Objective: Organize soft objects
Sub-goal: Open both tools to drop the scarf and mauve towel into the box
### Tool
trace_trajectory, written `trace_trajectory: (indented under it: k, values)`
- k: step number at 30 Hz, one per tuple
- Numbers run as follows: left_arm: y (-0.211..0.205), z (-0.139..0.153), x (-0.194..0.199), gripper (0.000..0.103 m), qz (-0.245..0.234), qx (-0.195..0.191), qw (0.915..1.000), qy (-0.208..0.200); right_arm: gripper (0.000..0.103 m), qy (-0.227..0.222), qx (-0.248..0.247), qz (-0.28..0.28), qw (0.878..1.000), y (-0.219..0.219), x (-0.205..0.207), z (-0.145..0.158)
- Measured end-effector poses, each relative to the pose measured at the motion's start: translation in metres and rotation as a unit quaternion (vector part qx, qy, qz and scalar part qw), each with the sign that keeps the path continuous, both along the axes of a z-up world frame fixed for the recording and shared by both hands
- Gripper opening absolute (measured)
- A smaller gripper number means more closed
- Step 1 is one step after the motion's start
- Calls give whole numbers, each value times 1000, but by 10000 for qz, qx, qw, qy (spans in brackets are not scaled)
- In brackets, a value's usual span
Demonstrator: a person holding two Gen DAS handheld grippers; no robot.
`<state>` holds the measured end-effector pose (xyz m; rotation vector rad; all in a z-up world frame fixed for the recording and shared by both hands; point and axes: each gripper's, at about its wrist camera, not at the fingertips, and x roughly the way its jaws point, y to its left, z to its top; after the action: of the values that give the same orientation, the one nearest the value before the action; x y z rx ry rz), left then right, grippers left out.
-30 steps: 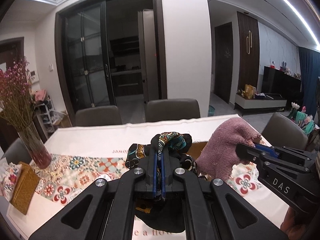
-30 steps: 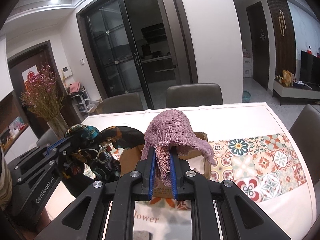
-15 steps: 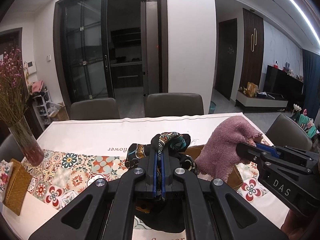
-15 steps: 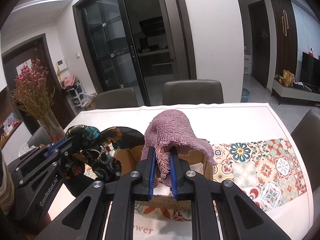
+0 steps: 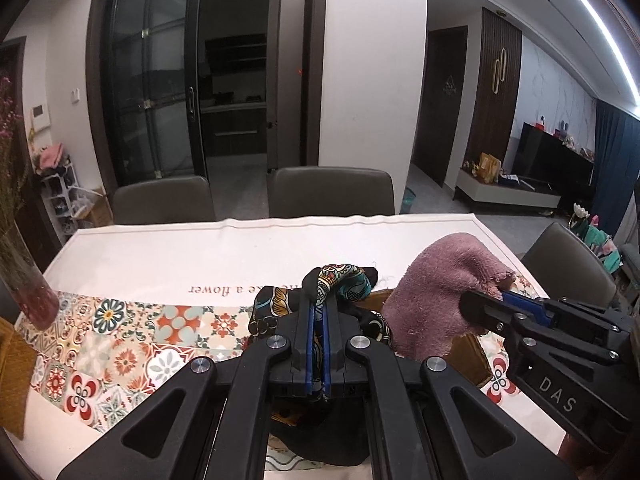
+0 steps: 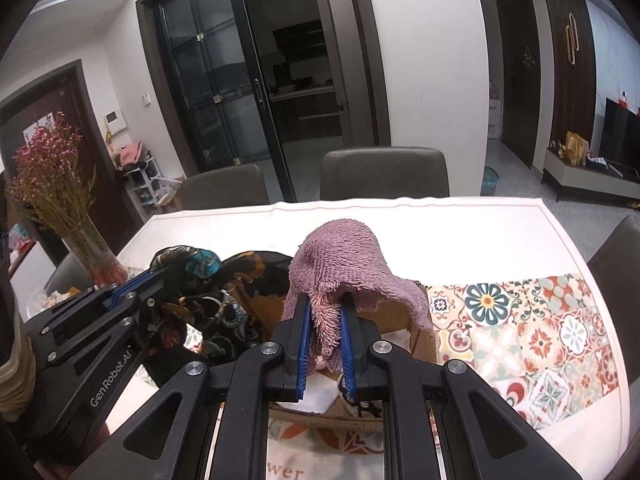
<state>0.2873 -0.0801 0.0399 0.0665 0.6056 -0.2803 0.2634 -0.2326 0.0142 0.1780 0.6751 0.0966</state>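
Note:
My left gripper (image 5: 318, 309) is shut on a dark patterned silk scarf (image 5: 343, 280) and holds it above the table; it also shows in the right wrist view (image 6: 188, 264). My right gripper (image 6: 325, 302) is shut on a mauve terry towel (image 6: 340, 260), which drapes over its fingers; the towel also shows in the left wrist view (image 5: 444, 296). Both cloths hang over an open cardboard box (image 6: 416, 324) that stands on the table, with white cloth inside. The two grippers are side by side, close together.
The table (image 5: 200, 252) has a white cloth and a floral tiled runner (image 5: 120, 344). A glass vase with dried pink flowers (image 6: 72, 216) stands at the left. A brown woven item (image 5: 16, 376) lies at the left edge. Grey chairs (image 6: 384, 176) line the far side.
Both grippers have risen and moved forward a little with their cloths still held. The vase has slid toward the left edge of the left wrist view.

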Motion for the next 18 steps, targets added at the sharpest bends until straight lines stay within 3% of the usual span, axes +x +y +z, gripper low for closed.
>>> trace_trajectory:
  k: [4, 7, 9, 13, 16, 18]
  values:
    - [-4, -8, 8, 8, -67, -16, 9998, 178, 18, 96, 77, -22, 9999, -5, 6, -7]
    - [-6, -14, 13, 25, -46, -14, 9996, 291, 20, 163, 106, -58, 9998, -7, 9, -10]
    - [-5, -13, 16, 42, -34, -22, 9995, 302, 26, 228, 133, -82, 9996, -9, 10, -12]
    - [-4, -12, 14, 53, 119, 84, 9998, 156, 47, 267, 117, -152, 9995, -10, 11, -13]
    - [-3, -13, 13, 61, 180, 121, 9996, 174, 55, 244, 151, -219, 9993, -13, 9, -12]
    - [-2, -14, 12, 72, 222, 149, 9995, 175, 57, 235, 141, -265, 9993, -13, 8, -11]
